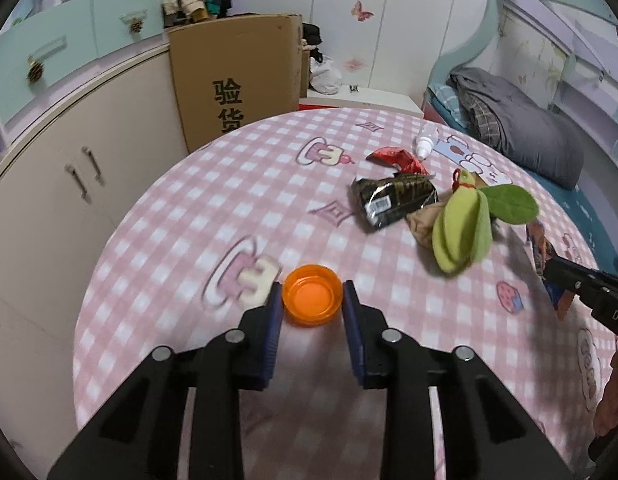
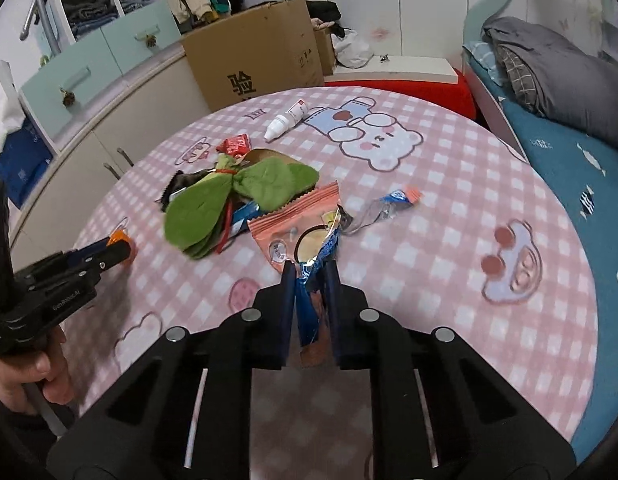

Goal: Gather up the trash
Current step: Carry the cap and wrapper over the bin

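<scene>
My left gripper (image 1: 312,292) is open, its jaws on either side of a small orange plastic cup (image 1: 312,300) standing on the pink checked tablecloth (image 1: 189,208). My right gripper (image 2: 310,276) is shut on a pink and blue snack wrapper (image 2: 309,240), held just above the table; it shows at the right edge of the left wrist view (image 1: 549,268). More trash lies mid-table: a black wrapper (image 1: 393,200), a red wrapper (image 1: 401,159), a crumpled clear wrapper (image 2: 385,208). The left gripper shows in the right wrist view (image 2: 113,250) with the cup.
A green plush toy (image 2: 237,196) lies on the trash pile. A small white bottle (image 2: 287,119) lies at the table's far side. A cardboard box (image 1: 237,80) and cupboards (image 1: 49,200) stand behind the table, a bed (image 2: 569,100) to the right.
</scene>
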Motion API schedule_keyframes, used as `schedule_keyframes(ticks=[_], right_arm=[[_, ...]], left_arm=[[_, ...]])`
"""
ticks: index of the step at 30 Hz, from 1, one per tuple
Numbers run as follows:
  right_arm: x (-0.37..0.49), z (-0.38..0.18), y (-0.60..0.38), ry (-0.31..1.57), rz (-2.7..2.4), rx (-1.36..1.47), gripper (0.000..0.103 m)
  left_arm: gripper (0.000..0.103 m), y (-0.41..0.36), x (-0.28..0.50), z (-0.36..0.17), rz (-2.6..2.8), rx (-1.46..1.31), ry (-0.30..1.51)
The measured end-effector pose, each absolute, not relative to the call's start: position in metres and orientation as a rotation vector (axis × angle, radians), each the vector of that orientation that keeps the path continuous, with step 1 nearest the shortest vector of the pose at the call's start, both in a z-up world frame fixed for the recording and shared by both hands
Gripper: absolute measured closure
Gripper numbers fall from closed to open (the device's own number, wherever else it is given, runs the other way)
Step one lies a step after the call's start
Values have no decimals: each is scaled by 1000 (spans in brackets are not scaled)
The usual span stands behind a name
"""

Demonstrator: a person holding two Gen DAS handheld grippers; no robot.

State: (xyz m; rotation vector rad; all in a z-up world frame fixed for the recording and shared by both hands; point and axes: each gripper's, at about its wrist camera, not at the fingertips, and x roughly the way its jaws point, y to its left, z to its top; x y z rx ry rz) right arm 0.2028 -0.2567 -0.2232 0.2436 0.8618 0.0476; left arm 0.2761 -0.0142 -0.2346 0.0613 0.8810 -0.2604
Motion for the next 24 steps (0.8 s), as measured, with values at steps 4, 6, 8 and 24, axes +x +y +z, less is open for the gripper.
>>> schedule_keyframes(ticks=[4,6,8,24], right_arm=[[185,-219,-251,857,66,255,88],[178,-215,-245,852,86,252,88],[173,-208,-234,840,112,239,88],[169,-170,-127,792,316,123,88]], left_arm=[[74,2,250,-231,-246,17,869],[74,9,239,-227,-242,-1,861],[74,18,227,-223,-233,-12,852],[74,127,171,-189,-72,-138,766]])
